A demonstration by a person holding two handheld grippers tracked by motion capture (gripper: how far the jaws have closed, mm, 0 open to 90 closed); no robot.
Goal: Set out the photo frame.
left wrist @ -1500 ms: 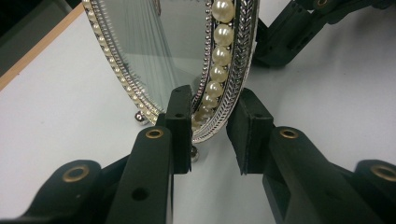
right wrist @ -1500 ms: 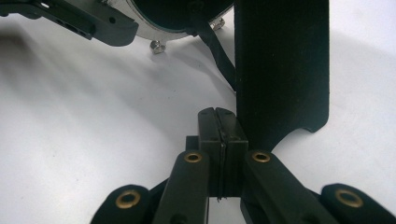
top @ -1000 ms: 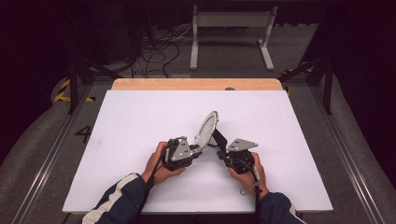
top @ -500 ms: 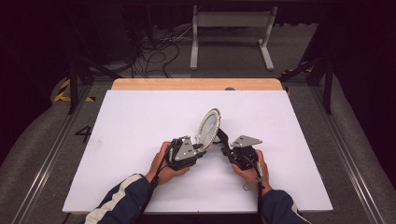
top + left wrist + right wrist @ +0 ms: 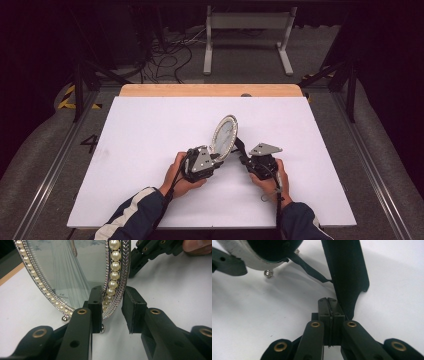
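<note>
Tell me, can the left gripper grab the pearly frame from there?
Probably yes. The left gripper already has its open jaws on either side of the frame rim, with nothing between them.

We take the white table top (image 5: 150,145) as our landmark. Along its far edge we see a strip of bare light wood (image 5: 210,90). Beyond that strip, a grey carpeted floor (image 5: 320,55) runs back into darkness, and on it stands a pale metal stand (image 5: 247,35) with two splayed feet. To the left of the stand, black cables (image 5: 167,55) lie tangled on the floor. Metal rails (image 5: 57,160) flank the table on both sides. Left of the table we see yellow-and-black hazard tape (image 5: 67,97). The room behind is unlit.
</note>
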